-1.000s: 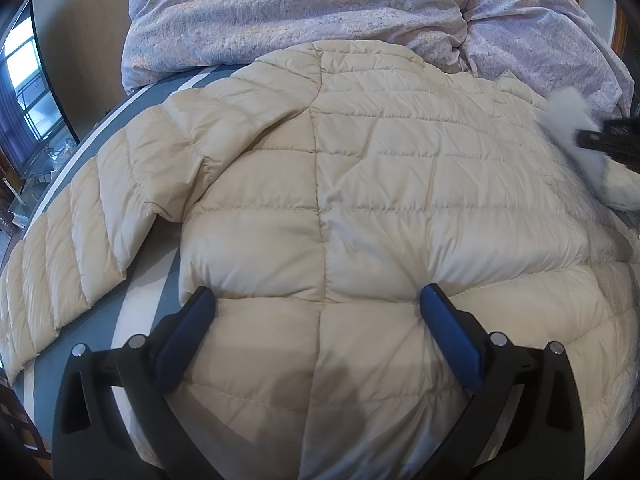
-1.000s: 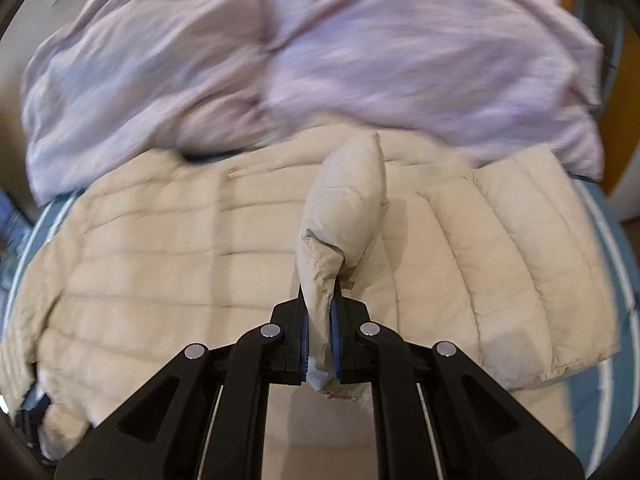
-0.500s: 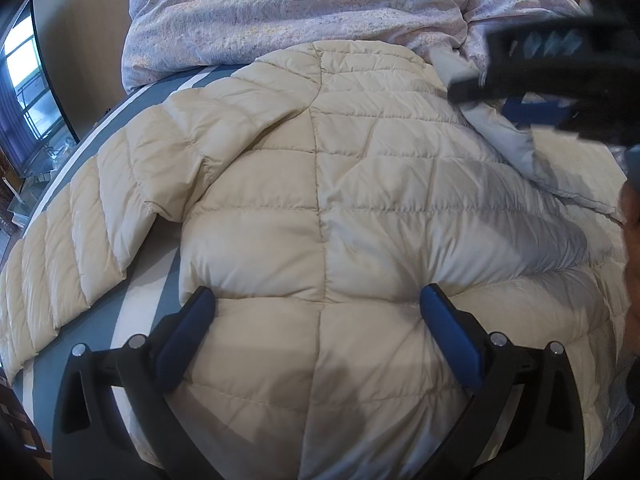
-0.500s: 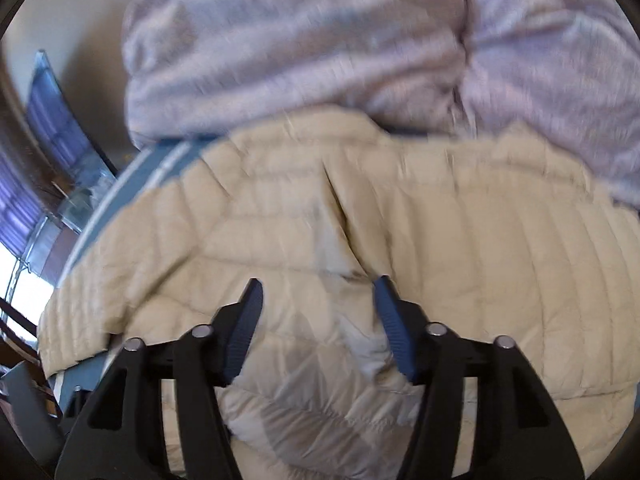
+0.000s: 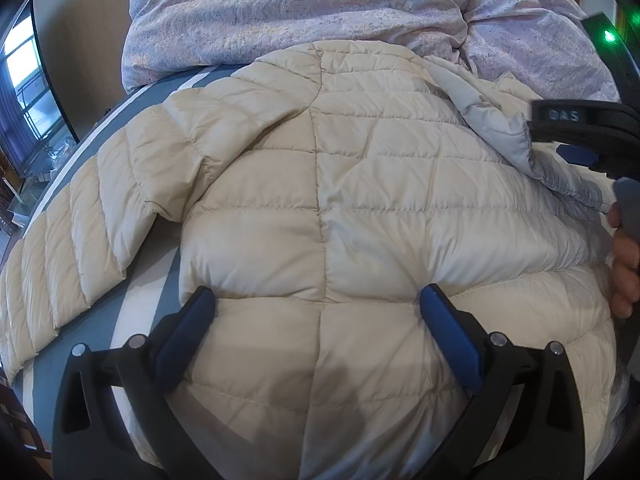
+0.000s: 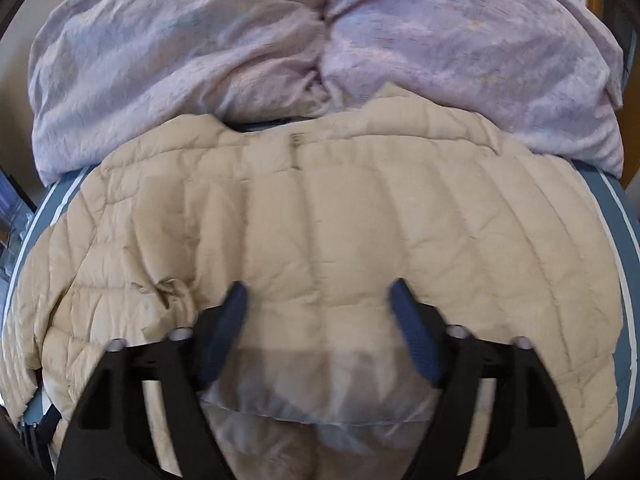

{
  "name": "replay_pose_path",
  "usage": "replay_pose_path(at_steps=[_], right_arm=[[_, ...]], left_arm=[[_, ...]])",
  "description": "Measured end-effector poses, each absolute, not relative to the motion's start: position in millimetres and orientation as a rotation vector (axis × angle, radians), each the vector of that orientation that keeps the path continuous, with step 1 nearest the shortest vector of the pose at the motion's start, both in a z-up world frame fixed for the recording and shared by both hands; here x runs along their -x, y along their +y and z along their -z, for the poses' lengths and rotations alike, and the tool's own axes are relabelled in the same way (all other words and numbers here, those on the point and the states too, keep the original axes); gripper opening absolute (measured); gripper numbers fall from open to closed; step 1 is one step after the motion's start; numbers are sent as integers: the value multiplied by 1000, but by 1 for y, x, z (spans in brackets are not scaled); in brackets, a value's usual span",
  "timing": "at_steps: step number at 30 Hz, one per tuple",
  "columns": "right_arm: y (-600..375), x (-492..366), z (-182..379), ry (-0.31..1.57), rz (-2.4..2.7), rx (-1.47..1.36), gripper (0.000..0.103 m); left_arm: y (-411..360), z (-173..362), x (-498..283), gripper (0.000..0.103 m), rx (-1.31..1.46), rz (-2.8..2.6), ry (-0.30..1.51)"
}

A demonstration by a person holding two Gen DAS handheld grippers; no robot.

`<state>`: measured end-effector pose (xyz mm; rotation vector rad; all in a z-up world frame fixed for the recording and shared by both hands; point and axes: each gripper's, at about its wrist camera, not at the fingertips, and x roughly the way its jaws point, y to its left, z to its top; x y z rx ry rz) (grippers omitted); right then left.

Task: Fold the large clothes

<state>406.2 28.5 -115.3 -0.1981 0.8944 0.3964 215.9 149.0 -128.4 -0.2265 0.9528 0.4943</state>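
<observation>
Where quilted, puffy beige jacket (image 5: 320,184), rumpled duvet (image 5: 304,12)

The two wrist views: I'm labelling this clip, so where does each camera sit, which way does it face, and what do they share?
Left wrist: on the left gripper, open, low over the beige puffer jacket; the right gripper and hand show at the edge.
Right wrist: on the right gripper, open, above the jacket, blurred.
Shared: both face the lilac duvet on the striped bed.
</observation>
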Motion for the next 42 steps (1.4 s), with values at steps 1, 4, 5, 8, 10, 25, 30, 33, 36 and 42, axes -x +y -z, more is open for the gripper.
replay_pose_path(at_steps=[1, 4, 5, 8, 10, 25, 30, 33, 36, 42], right_arm=[[31, -405, 115, 892, -402, 207, 85], [46, -402, 125, 899, -402, 237, 94], [46, -403, 130, 910, -396, 236, 97], [48, -402, 143, 899, -374, 256, 102], [51, -399, 147, 875, -355, 278, 102], [46, -403, 146, 885, -364, 253, 102], [44, -403, 146, 885, -367, 248, 102], [44, -403, 146, 885, -368, 244, 102], [44, -403, 146, 885, -369, 242, 102], [43, -403, 146, 885, -369, 241, 102]], left_arm=[[149, 128, -216, 101, 226, -494, 953], [149, 128, -216, 101, 226, -494, 953], [149, 128, -216, 101, 226, -494, 953], [149, 128, -215, 101, 227, -494, 953], [149, 128, -216, 101, 226, -495, 954], [189, 88, -176, 101, 327, -568, 916], [230, 78, -146, 101, 308, -712, 922], [261, 77, -117, 101, 334, -798, 925], [290, 75, -77, 101, 391, -876, 916], [333, 72, -7, 101, 536, -963, 849]])
